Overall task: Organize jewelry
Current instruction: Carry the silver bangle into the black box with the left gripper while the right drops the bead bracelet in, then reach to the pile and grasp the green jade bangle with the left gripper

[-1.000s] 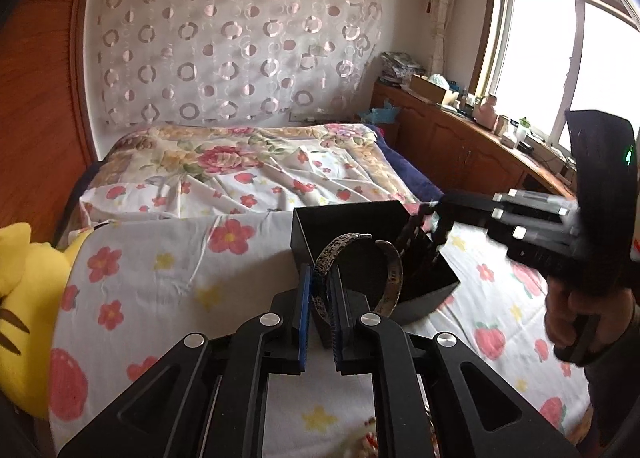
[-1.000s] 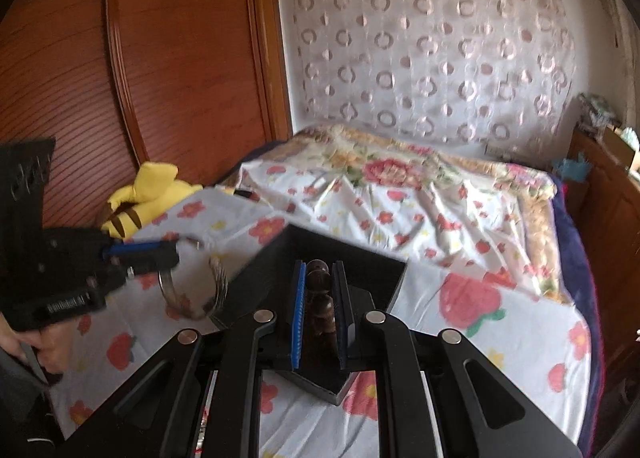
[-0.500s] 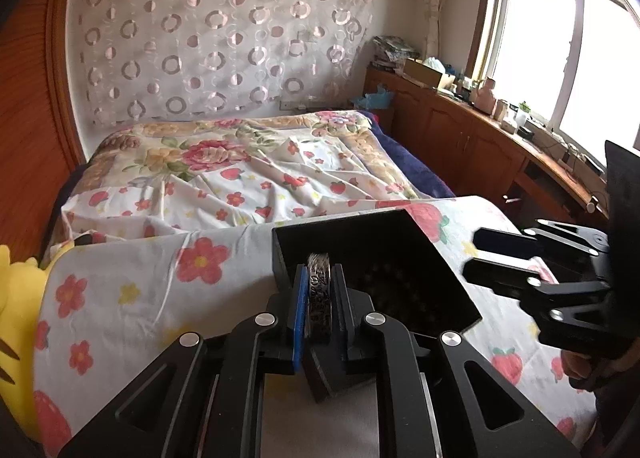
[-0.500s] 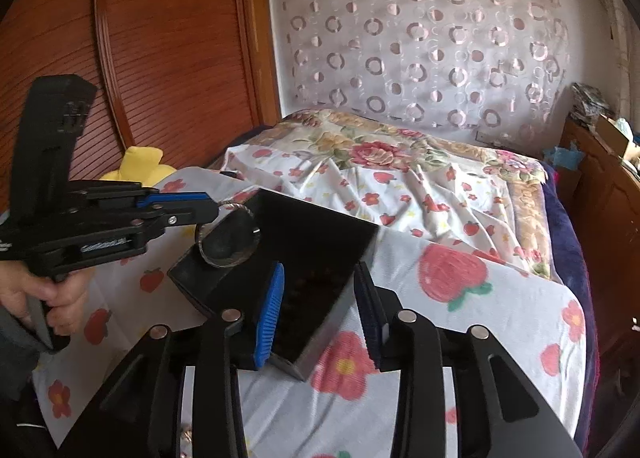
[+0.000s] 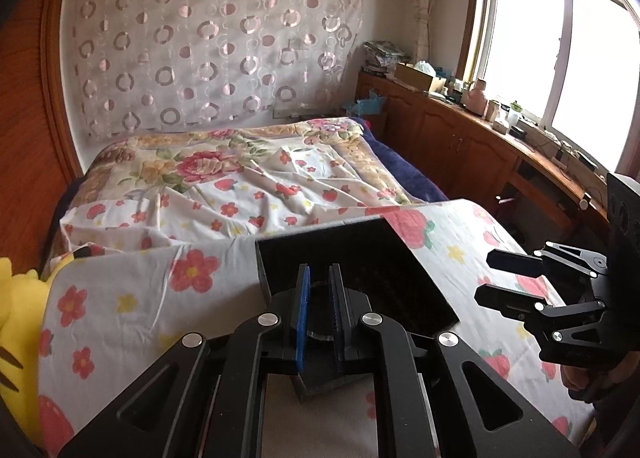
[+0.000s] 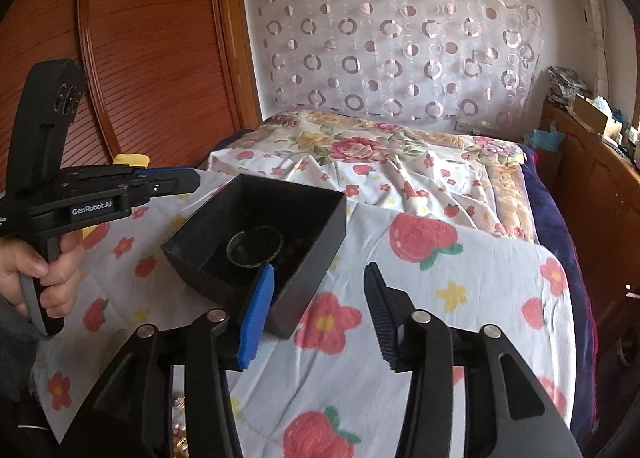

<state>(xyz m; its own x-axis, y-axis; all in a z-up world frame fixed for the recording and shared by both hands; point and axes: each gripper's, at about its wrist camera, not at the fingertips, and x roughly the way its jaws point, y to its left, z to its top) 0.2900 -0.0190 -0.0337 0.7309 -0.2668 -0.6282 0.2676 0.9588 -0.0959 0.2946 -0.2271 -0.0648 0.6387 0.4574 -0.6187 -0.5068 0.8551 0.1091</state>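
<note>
A black open box (image 5: pixel 362 266) sits on a flower-print cloth; it also shows in the right wrist view (image 6: pixel 256 234). A patterned metal bangle (image 6: pixel 254 248) lies flat on the box floor beside dark beads. My left gripper (image 5: pixel 319 302) hovers over the box's near edge, jaws slightly apart with nothing between them; it shows from the side in the right wrist view (image 6: pixel 188 180). My right gripper (image 6: pixel 320 314) is wide open and empty, just right of the box; it also shows in the left wrist view (image 5: pixel 492 278).
The cloth-covered board (image 6: pixel 440 298) lies at the foot of a floral bed (image 5: pixel 240 178). A yellow plush toy (image 5: pixel 16 318) sits at the left. Loose pale jewelry (image 6: pixel 178 418) shows under my right gripper. Wooden cabinets (image 5: pixel 460 138) line the window side.
My left gripper let go of the bangle, which now lies in the box. My right gripper opened after dropping the dark bead bracelet and drew back to the right.
</note>
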